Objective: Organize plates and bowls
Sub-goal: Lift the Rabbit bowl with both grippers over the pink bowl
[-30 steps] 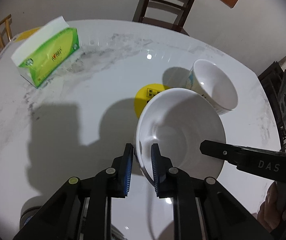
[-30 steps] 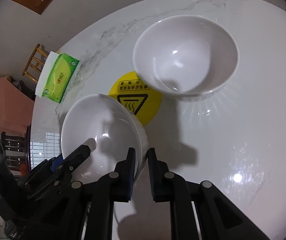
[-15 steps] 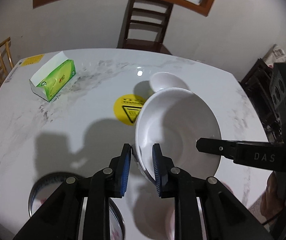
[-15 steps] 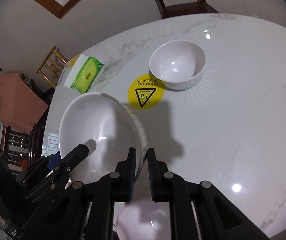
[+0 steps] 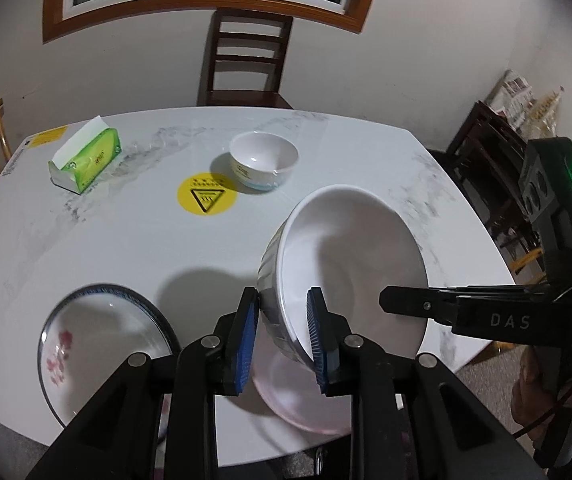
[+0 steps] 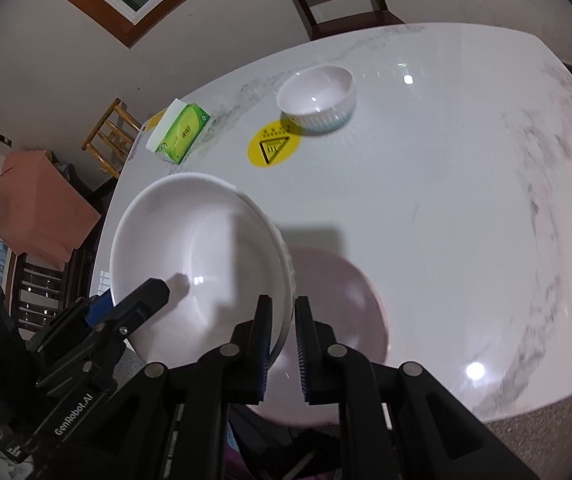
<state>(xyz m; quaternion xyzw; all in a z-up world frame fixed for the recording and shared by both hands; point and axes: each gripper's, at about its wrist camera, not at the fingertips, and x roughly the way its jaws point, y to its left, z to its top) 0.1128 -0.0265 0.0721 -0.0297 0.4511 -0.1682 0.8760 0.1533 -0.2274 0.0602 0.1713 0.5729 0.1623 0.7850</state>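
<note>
A large white bowl (image 5: 350,276) hangs tilted above the table's near edge, held by both grippers. My left gripper (image 5: 281,336) is shut on its near-left rim. My right gripper (image 6: 283,344) is shut on its opposite rim; the bowl also shows in the right wrist view (image 6: 201,256). Below the bowl lies a pale pink plate (image 5: 306,408), also seen in the right wrist view (image 6: 346,312). A blue-rimmed plate with red flowers (image 5: 97,344) lies at the near left. A small white bowl (image 5: 263,162) stands at the far middle.
A green tissue box (image 5: 85,160) sits at the far left of the white marble table (image 5: 125,240). A yellow warning sticker (image 5: 205,199) lies next to the small bowl. A dark wooden chair (image 5: 245,64) stands behind the table.
Both grippers have pulled the large bowl back and up toward the table's near edge. The small bowl now lies farther off, and the pink plate and flowered plate have come into view.
</note>
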